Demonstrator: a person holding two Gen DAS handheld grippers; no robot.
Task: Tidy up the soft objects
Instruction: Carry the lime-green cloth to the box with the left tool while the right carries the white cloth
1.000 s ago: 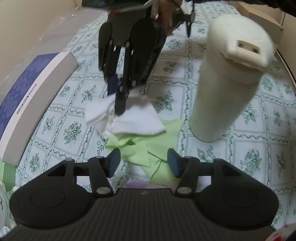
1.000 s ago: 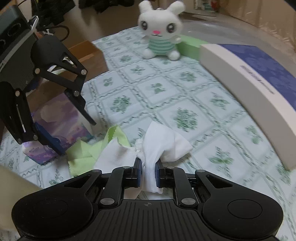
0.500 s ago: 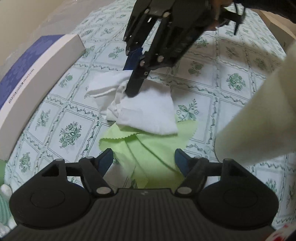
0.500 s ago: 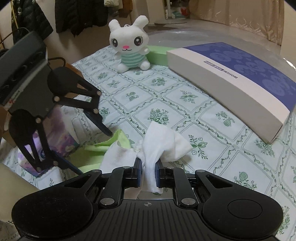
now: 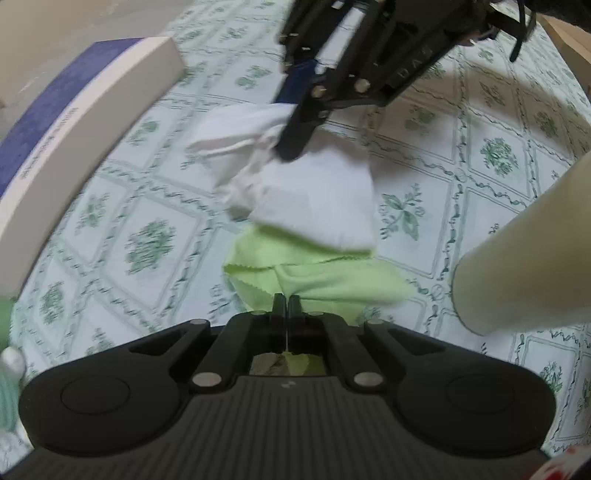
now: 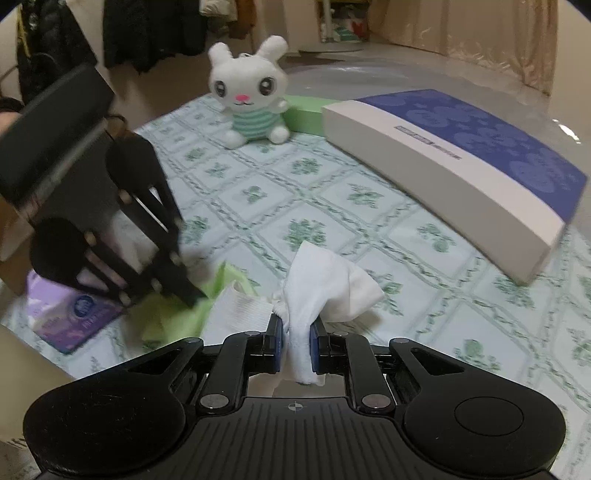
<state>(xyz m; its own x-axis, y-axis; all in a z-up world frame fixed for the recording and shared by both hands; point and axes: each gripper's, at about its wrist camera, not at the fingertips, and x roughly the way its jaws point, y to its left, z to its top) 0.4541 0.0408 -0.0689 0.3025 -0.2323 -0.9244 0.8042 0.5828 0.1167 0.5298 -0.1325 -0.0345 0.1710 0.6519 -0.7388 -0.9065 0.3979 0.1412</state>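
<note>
Floral cloth (image 5: 155, 206) | right claw (image 6: 294, 334) pinching crumpled white cloth (image 6: 325, 280) | left claw (image 5: 286, 301) clamped on green cloth (image 5: 332, 280) (scalloped edge)

A home: hanging clothes (image 6: 155, 33), plush rabbit (image 6: 251, 92), patterned tablecloth (image 6: 314, 206).

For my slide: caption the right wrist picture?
Right claw squeezes a white cloth before a toy bunny.
</note>
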